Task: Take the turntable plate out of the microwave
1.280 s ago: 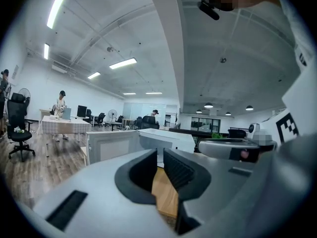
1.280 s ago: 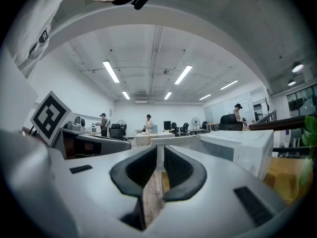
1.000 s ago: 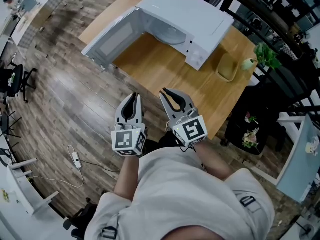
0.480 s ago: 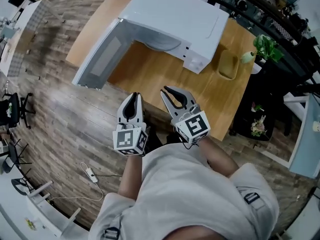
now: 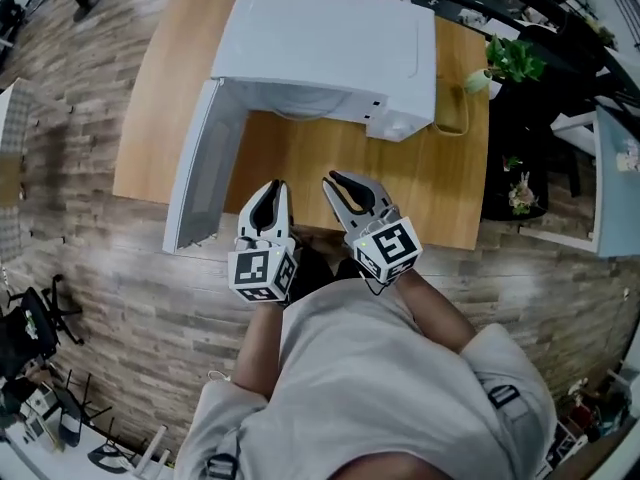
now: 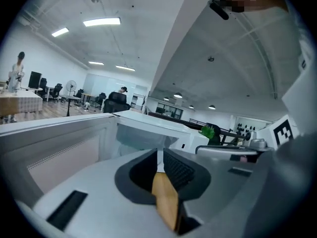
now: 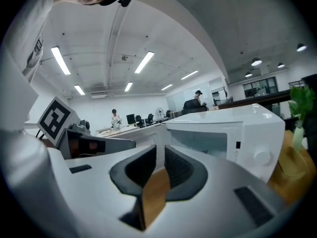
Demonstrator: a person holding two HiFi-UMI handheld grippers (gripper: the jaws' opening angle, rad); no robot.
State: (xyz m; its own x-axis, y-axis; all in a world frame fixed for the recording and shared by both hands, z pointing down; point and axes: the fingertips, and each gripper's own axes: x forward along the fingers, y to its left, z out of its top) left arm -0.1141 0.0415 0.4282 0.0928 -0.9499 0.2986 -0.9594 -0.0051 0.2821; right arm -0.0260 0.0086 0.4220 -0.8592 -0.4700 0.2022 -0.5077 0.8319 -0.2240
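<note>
A white microwave (image 5: 330,38) stands on the wooden table (image 5: 300,168), its door (image 5: 195,163) swung open to the left. Only a pale curved sliver of the turntable plate (image 5: 306,105) shows inside the cavity, under the top edge. My left gripper (image 5: 271,184) and right gripper (image 5: 345,180) hover side by side over the table's front edge, pointing at the opening and well short of it. The left gripper (image 6: 159,155) has a narrow slit between its jaws and holds nothing. The right gripper (image 7: 159,153) has its jaws opening, also with nothing between them.
Right of the microwave stand a yellowish holder (image 5: 455,118) and a green plant in a small vase (image 5: 500,63). The open door juts past the table's left front. Wood-plank floor surrounds the table, and dark furniture stands at the right.
Both grippers have come forward from over the floor to the table's front edge. The microwave's open front now faces them nearly square on.
</note>
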